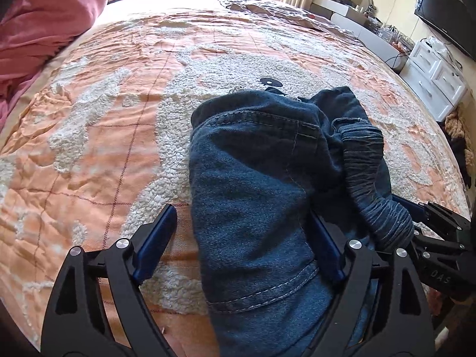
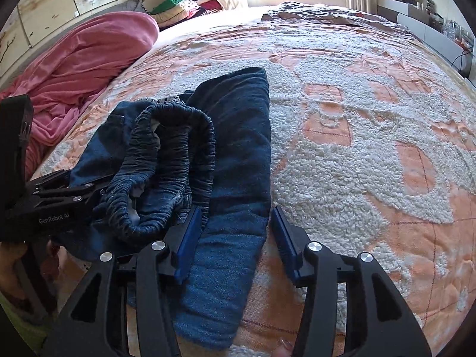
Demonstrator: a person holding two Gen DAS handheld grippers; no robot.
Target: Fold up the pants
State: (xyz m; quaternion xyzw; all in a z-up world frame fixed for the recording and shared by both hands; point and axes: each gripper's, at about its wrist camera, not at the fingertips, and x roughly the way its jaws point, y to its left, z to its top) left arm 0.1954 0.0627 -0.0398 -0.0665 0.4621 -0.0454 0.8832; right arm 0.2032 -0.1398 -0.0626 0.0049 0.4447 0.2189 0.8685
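Observation:
Dark blue denim pants (image 1: 253, 178) lie bunched on the orange and white bedspread (image 1: 104, 119), with the elastic waistband (image 1: 369, 172) rumpled on top. My left gripper (image 1: 244, 238) is open, its jaws on either side of a pant leg. In the right wrist view the pants (image 2: 238, 148) lie left of centre, the waistband (image 2: 166, 160) looped up. My right gripper (image 2: 235, 238) is open, straddling the edge of a folded leg. The left gripper's body (image 2: 53, 205) shows at the left, the right gripper's body (image 1: 440, 244) at the right of the left wrist view.
A pink blanket (image 1: 38, 29) is heaped at the bed's left side, also in the right wrist view (image 2: 89, 65). White drawers (image 1: 431, 80) and a black TV (image 1: 446, 15) stand to the right. Folded clothes (image 2: 184, 6) pile at the far end.

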